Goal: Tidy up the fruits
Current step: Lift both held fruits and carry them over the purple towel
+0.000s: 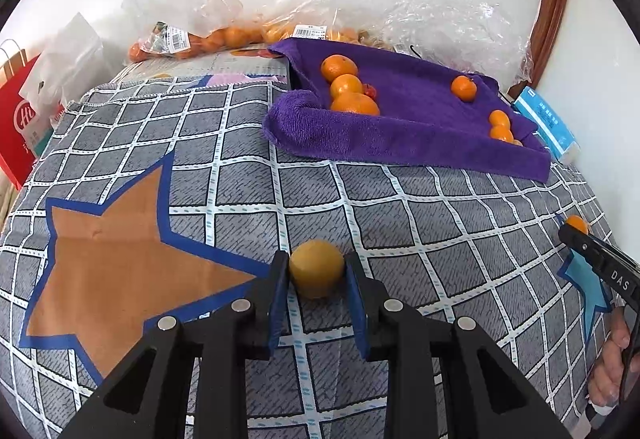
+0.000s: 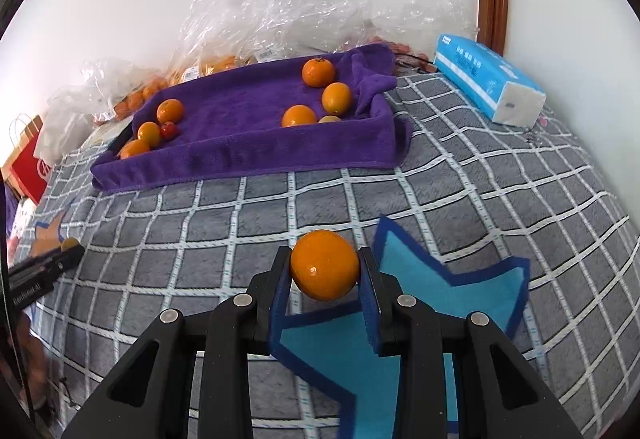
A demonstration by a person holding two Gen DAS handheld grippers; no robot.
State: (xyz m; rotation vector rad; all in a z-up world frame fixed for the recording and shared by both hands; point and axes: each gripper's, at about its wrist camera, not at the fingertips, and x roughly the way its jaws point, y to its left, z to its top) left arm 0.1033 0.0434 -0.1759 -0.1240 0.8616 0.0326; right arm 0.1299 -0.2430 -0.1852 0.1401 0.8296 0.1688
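Above the checked bed cover (image 1: 360, 199), each tool grips one fruit, the left tool (image 1: 316, 271) a yellowish orange (image 1: 316, 269) and the right tool (image 2: 325, 267) a bright orange (image 2: 325, 265), probably to sort them into the purple towel-lined tray (image 2: 248, 159) ahead.

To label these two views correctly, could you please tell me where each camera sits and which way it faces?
Left wrist: on the left tool, shut on a yellow-orange fruit, facing the purple towel tray; a hand shows at right.
Right wrist: on the right tool, gripping an orange, facing the same tray.
Shared: tray, checked cloth, each other's tool.
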